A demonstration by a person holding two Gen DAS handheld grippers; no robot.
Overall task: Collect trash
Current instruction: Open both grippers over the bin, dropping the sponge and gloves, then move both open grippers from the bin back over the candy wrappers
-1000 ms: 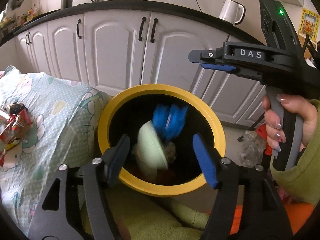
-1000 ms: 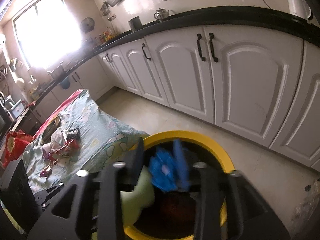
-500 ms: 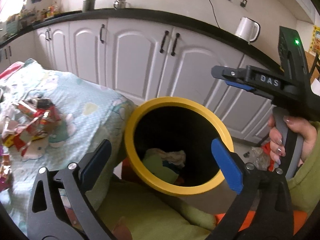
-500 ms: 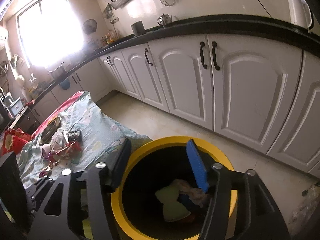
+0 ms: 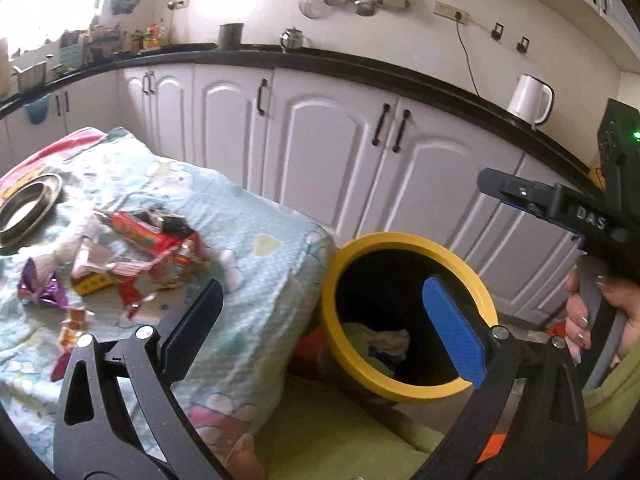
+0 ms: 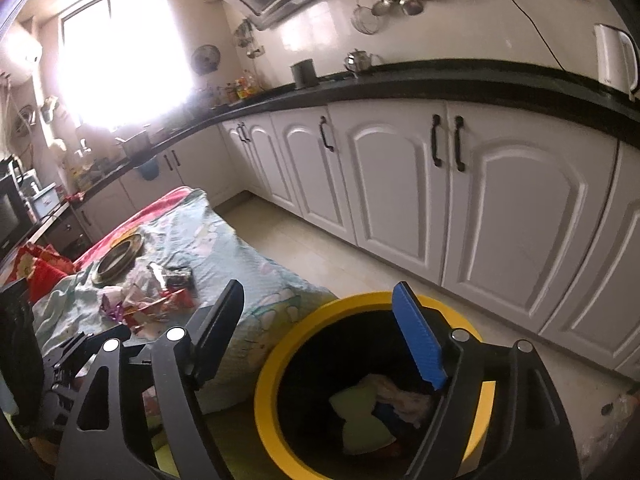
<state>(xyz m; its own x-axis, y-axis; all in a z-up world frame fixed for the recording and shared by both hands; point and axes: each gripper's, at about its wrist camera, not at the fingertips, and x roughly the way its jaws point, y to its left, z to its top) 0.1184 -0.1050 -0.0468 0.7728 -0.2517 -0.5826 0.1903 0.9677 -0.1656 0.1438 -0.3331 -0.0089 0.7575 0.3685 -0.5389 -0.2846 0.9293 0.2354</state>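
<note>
Both tools now stand empty above the yellow-rimmed bin (image 6: pixel 276 364). A second ago a pale green piece and a blue one were blurred in mid-fall between the jaws. Now they lie at the bottom of the bin: the dropped trash (image 6: pixel 362 420) rests there as a heap of pale green, blue and crumpled whitish paper, also visible through the bin mouth in the left wrist view (image 5: pixel 380 340).

The left tool (image 5: pixel 320 332) has gone from part-open to fully spread, with nothing between its jaws. Its view has swung away from the bin toward the desk (image 5: pixel 264 280) with its patterned cloth. The right tool (image 6: pixel 320 340) is opening at this moment, jaws wide and bare, and it hangs over the bin's near rim. In the left wrist view the person's right hand (image 5: pixel 600 316) grips that tool's handle.

One delivery looks finished, but the task does not. A pile of wrappers (image 5: pixel 136 256), red and white with a purple foil piece beside it, lies on the cloth near a metal plate (image 5: pixel 28 208), well apart from the bin. The same pile shows in the right wrist view (image 6: pixel 148 296). The left tool already faces it, so the likely next step is a reach back to the desk for another load.
</note>
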